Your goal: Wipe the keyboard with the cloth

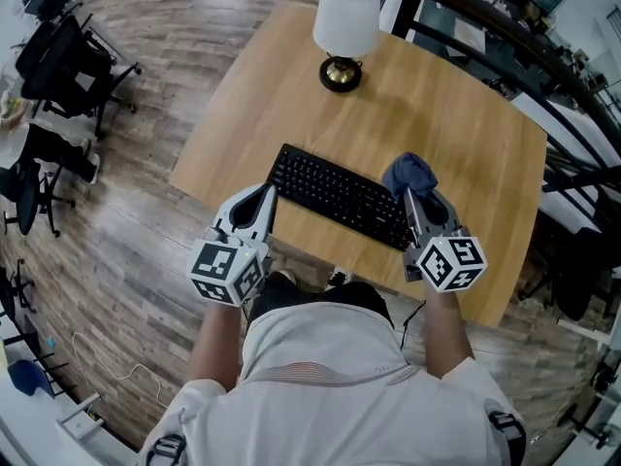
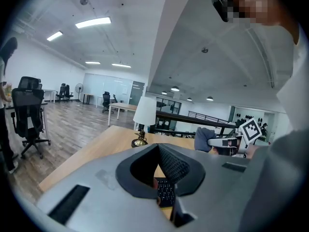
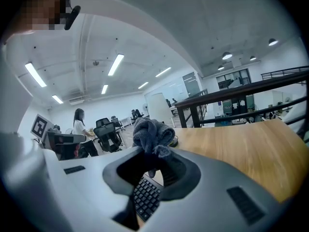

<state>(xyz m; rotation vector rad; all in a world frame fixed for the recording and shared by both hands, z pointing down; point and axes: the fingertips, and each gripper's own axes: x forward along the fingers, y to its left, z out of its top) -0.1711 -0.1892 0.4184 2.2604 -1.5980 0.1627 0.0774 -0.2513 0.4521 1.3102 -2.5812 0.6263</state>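
A black keyboard [image 1: 340, 195] lies slanted near the front edge of the wooden table [image 1: 456, 115]. My right gripper [image 1: 408, 194] is shut on a bunched blue-grey cloth [image 1: 409, 173], which it holds just above the keyboard's right end. In the right gripper view the cloth [image 3: 152, 133] bulges out of the gripper [image 3: 153, 151], with the keys [image 3: 146, 196] below. My left gripper [image 1: 271, 194] hovers at the keyboard's left end, jaws together and empty. In the left gripper view its tips [image 2: 158, 149] meet above the keys [image 2: 165, 191]; the cloth [image 2: 203, 139] shows at the right.
A white-shaded lamp [image 1: 344, 27] with a brass base stands at the table's far edge. Black office chairs [image 1: 68, 66] stand on the wood floor to the left. A dark railing [image 1: 505, 27] runs behind and right of the table. A person [image 3: 79, 124] stands far off.
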